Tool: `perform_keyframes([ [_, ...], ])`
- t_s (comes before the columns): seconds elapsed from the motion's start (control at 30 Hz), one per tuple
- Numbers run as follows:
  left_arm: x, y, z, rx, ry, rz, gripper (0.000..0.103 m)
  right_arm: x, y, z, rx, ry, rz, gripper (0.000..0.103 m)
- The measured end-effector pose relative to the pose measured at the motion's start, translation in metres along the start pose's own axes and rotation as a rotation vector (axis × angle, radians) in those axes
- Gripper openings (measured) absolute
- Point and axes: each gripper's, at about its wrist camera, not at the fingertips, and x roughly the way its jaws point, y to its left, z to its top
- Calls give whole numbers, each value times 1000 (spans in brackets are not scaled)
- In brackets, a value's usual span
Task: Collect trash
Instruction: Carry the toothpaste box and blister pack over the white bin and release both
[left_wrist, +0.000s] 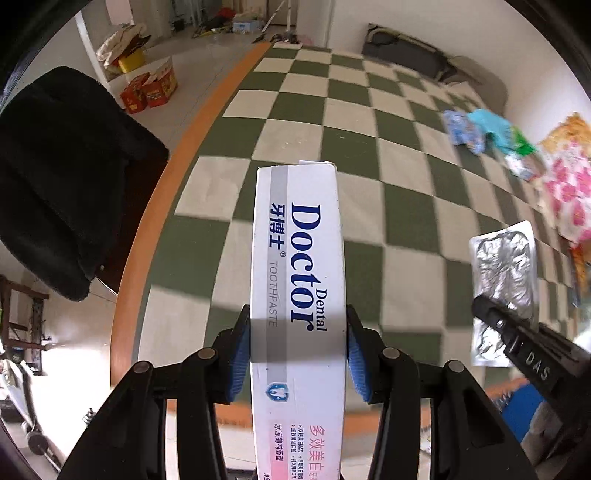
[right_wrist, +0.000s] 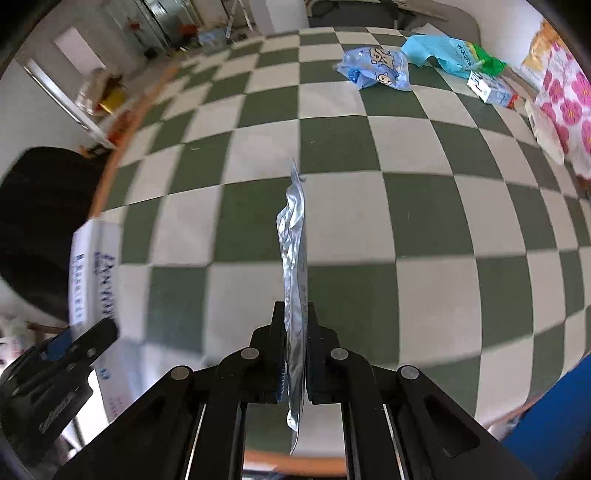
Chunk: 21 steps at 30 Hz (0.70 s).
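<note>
A long white toothpaste box (left_wrist: 297, 280) printed "Dental Doctor" in dark blue, pink toward its near end, is held lengthwise above the green-and-white checked desk (left_wrist: 369, 177), its far flap slightly open. A flat, crinkled silver foil blister pack (right_wrist: 294, 273) is held on edge, upright. Near the desk's far right corner lie a crumpled blue printed bag (right_wrist: 376, 68), a turquoise-and-green bag (right_wrist: 439, 51) and a small white-blue carton (right_wrist: 491, 88), close together.

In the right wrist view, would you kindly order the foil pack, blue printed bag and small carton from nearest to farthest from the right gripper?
1. foil pack: clamped in the right gripper, centre.
2. blue printed bag: on the checked cloth, upper right.
3. small carton: beyond it, further right.
</note>
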Motion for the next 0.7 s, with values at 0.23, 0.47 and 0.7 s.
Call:
perform_keyframes([
  [0.23, -27, 35, -103, -42, 132, -82, 42, -43, -7, -122, 43, 55, 180, 8],
  [0.47, 61, 59, -200, -94, 381, -95, 42, 25, -39, -249, 168, 307, 195, 8],
  [0.7, 216, 69, -245, -151, 561, -120, 42, 153, -59, -293, 144, 420, 127, 8],
])
